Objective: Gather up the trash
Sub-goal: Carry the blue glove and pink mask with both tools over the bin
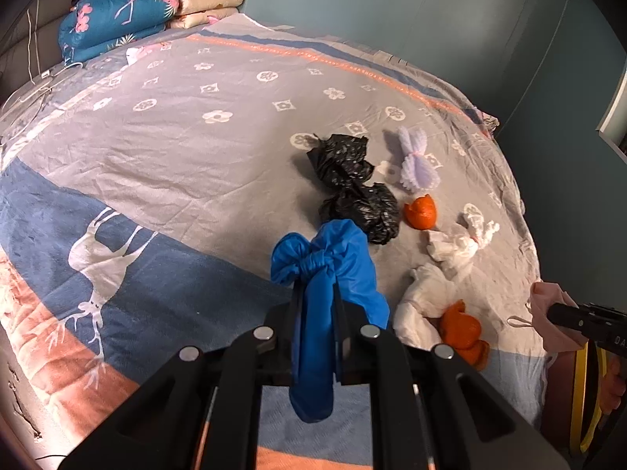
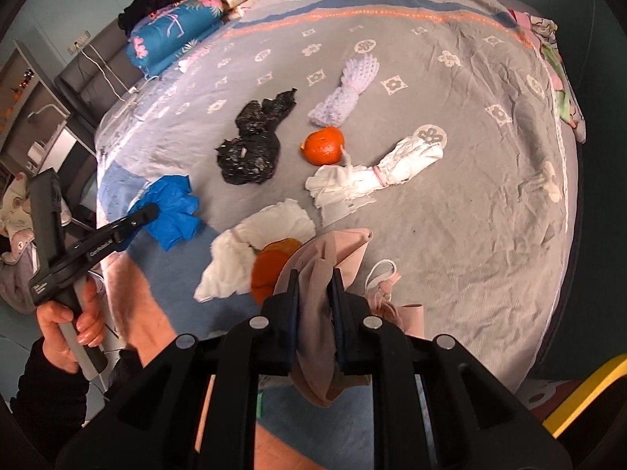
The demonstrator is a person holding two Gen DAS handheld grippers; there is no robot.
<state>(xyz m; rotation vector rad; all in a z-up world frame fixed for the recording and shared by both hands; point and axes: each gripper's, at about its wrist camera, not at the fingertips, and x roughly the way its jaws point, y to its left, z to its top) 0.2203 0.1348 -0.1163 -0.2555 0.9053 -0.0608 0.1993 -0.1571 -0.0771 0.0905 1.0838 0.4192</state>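
Blue bag [image 1: 325,274] pinched in left gripper [image 1: 317,297] jaws, lifted off the bed [image 1: 196,137]. Right gripper [image 2: 313,286] jaws clamp a pink mask [image 2: 333,258]. 2 items picked, none binned yet. Left on the bed: black bag [image 2: 250,149], 2 orange peels [image 2: 323,145], 2 tissue wads [image 2: 372,176], purple mesh [image 2: 348,90]. Early stage, I'd say.
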